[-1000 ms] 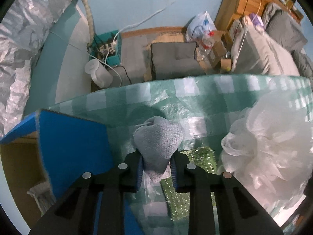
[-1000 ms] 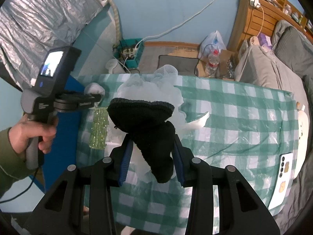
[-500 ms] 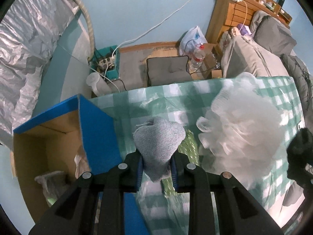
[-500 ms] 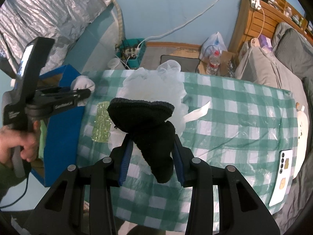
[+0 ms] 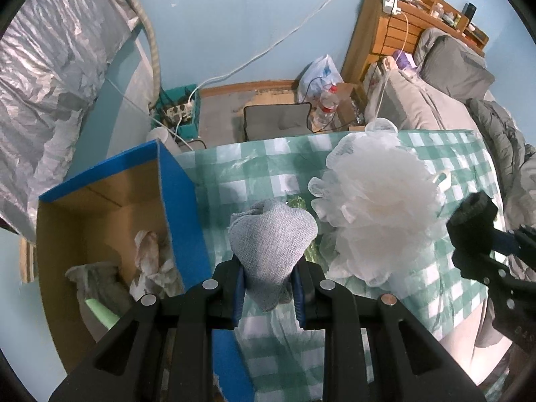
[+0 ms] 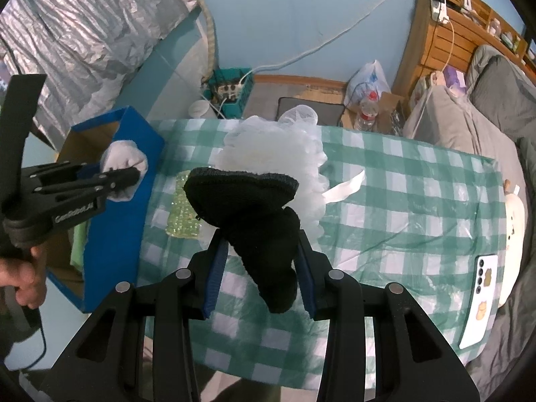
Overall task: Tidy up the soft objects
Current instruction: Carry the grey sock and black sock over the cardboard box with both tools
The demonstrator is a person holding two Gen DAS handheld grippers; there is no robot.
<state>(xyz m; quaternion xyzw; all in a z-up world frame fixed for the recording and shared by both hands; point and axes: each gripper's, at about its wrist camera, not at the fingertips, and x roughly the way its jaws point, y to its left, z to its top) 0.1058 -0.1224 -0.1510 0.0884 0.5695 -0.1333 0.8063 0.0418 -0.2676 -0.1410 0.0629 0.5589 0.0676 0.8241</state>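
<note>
My left gripper (image 5: 268, 288) is shut on a grey knitted sock (image 5: 273, 234) and holds it high, over the edge between the table and the blue cardboard box (image 5: 177, 207); it also shows in the right wrist view (image 6: 125, 176). My right gripper (image 6: 259, 264) is shut on a black knitted sock (image 6: 254, 207) above the green checked tablecloth (image 6: 402, 201). A big white mesh bath pouf (image 5: 378, 207) lies on the table between the two grippers. A green glittery pad (image 6: 181, 206) lies beside the pouf.
The box (image 6: 137, 207) stands at the table's left end and holds crumpled cloths (image 5: 150, 261). A white phone (image 6: 480, 298) lies near the table's right edge. A bed (image 6: 469, 110) is at the right. A cushion (image 5: 278, 120) and bottles (image 5: 326, 104) are on the floor behind.
My left gripper has risen and drawn back with the grey sock, so the box's inside now shows. My right gripper has held the black sock almost still.
</note>
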